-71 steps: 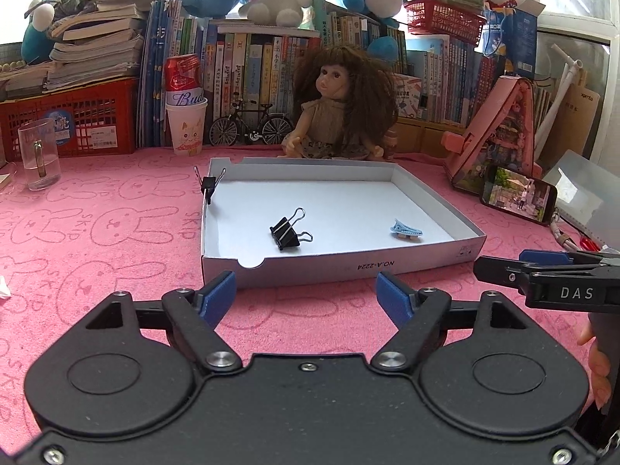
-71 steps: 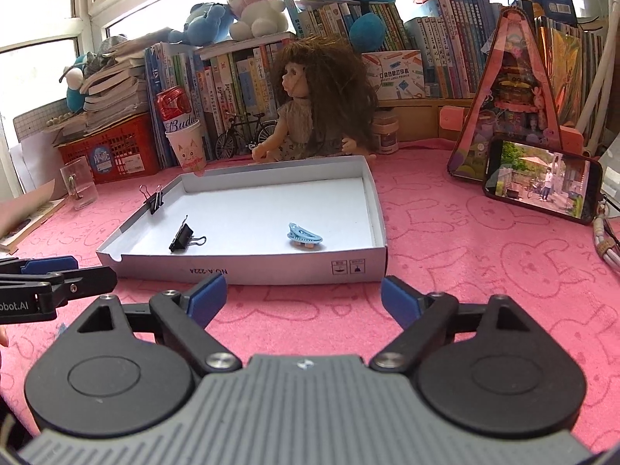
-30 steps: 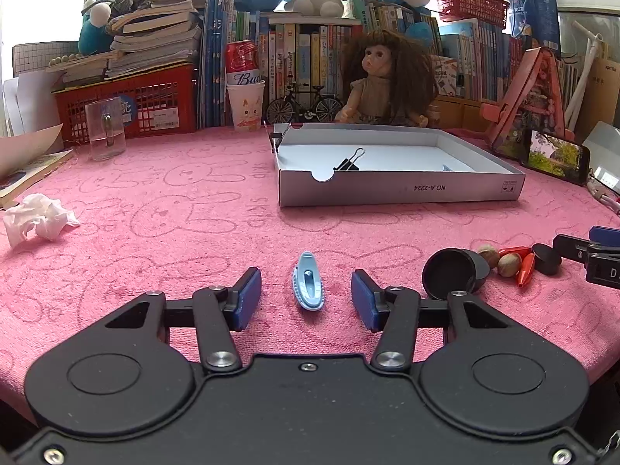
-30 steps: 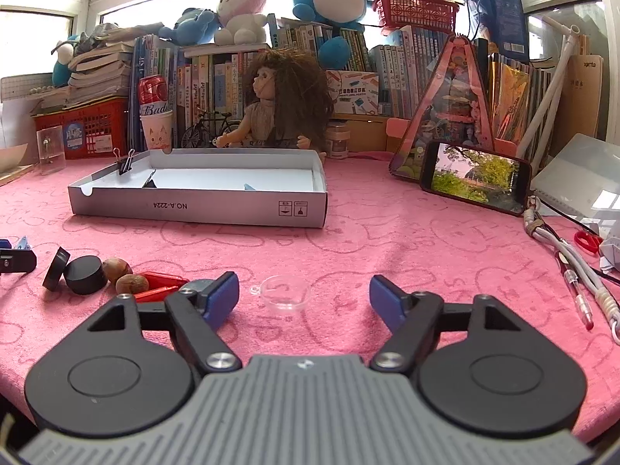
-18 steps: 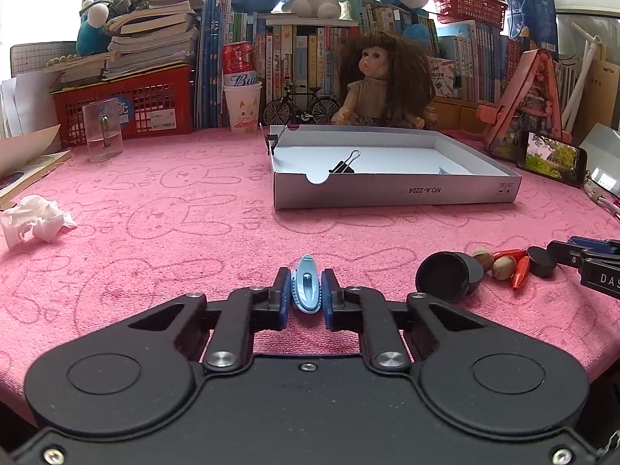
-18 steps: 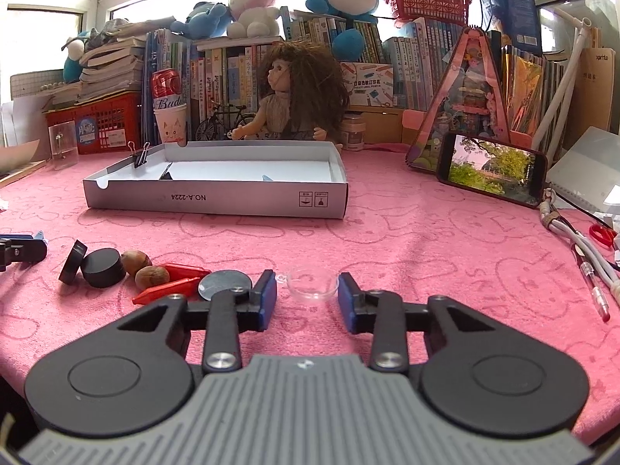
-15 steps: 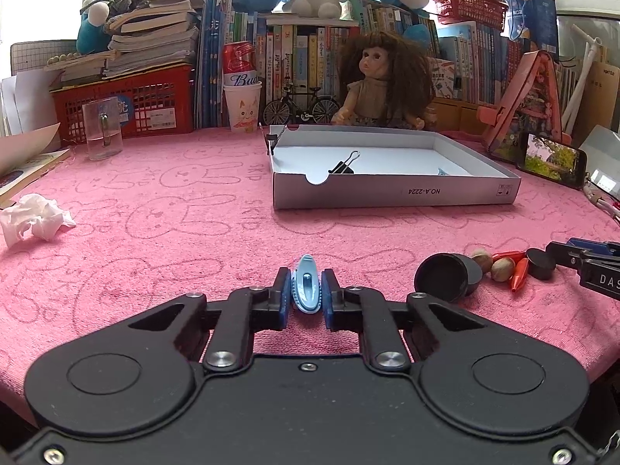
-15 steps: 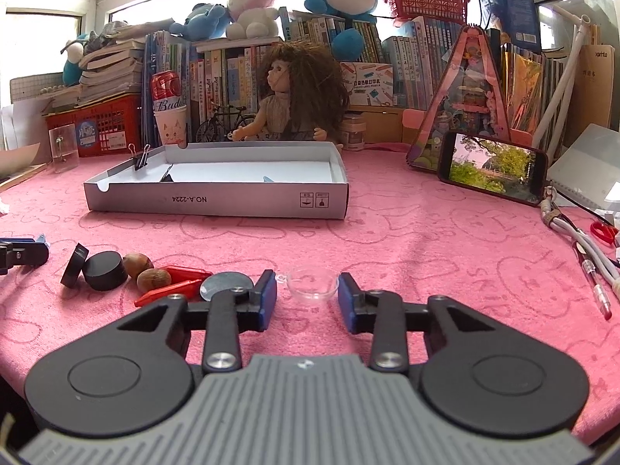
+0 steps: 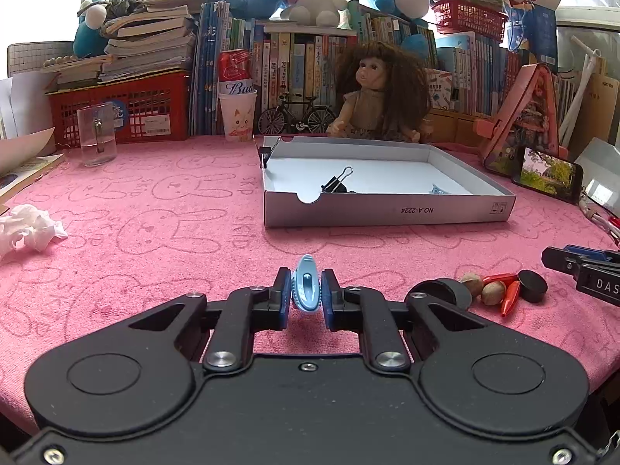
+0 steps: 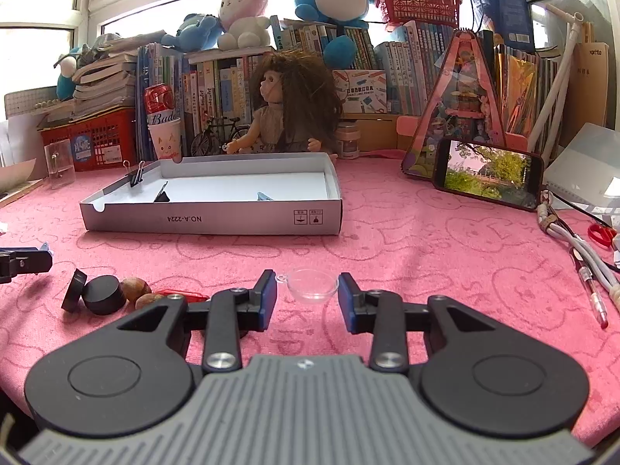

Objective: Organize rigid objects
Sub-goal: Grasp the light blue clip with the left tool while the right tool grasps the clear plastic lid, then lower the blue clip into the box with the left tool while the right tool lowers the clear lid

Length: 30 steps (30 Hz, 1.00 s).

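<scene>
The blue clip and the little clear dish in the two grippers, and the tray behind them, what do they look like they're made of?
Blue clip: probably moulded plastic, smooth with a slight sheen and a ridged edge.
Clear dish: see-through and glossy, the pink cloth shows through it; thin plastic or glass, the look leaves it open.
Tray: likely cardboard, matte white, folded walls with printed lettering.

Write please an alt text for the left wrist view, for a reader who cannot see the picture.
The left gripper is shut on a small blue clip just above a pink cloth. Beyond it stands a shallow white box holding a black binder clip; small black caps and nuts lie to the right.
</scene>
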{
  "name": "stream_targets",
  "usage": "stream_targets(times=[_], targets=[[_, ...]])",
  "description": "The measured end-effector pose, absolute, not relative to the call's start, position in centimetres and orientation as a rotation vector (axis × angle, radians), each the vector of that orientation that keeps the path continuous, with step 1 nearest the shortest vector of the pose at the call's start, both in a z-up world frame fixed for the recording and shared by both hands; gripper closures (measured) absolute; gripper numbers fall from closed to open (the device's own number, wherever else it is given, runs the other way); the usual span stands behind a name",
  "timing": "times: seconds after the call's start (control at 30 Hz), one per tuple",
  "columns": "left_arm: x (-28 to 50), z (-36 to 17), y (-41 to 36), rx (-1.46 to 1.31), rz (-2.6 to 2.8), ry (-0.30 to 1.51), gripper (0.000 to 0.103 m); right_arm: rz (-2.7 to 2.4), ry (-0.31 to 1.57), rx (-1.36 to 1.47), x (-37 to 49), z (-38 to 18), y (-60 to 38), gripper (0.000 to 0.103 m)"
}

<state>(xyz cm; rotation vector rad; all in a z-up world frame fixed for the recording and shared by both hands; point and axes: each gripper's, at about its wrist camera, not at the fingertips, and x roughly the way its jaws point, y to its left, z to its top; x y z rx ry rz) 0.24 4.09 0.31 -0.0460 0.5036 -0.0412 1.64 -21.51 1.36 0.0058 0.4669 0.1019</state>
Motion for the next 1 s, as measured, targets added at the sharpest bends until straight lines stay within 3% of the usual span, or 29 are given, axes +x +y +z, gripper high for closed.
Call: stream_targets(times=[1.0], targets=[[4.3, 3.1, 2.8, -0.094, -0.103, 0.464, 0.088, 0.121, 0.442, 0.022, 4.4, 3.2, -21.0, 0.063]])
